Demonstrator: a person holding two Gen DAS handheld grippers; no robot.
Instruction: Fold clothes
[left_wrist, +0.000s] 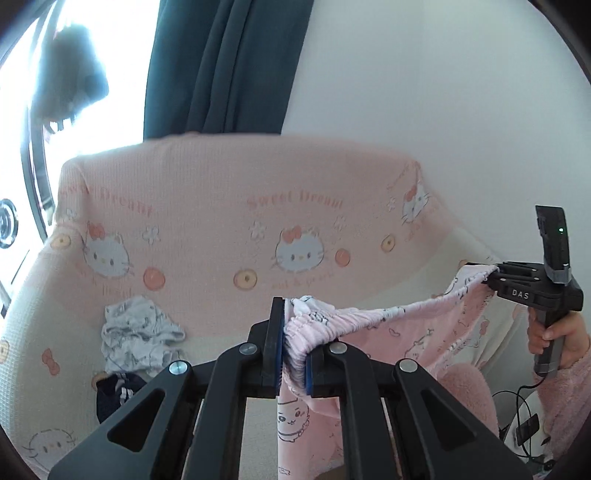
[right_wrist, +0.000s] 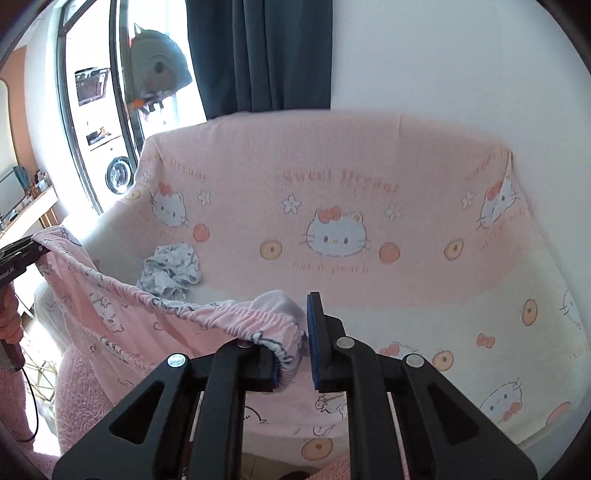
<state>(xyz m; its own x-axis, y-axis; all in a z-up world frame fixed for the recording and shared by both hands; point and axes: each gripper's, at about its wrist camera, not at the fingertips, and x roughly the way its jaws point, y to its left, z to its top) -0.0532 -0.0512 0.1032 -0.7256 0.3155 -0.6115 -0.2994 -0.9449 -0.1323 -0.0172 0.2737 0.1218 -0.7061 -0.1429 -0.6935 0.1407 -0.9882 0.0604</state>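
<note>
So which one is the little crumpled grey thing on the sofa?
Find the sofa cover, pink with cat faces. On the seat's left side, below a printed peach, lies the crumpled grey-and-white garment. Unlike the pink pants, no claw holds it.

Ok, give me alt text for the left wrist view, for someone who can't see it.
The left gripper pinches the elastic waistband of pink cartoon-print pyjama trousers, and the right gripper holds the other end, stretching the band between them. Behind is a sofa under a pink cat-print blanket, with a crumpled grey-and-white garment on the seat.
</note>
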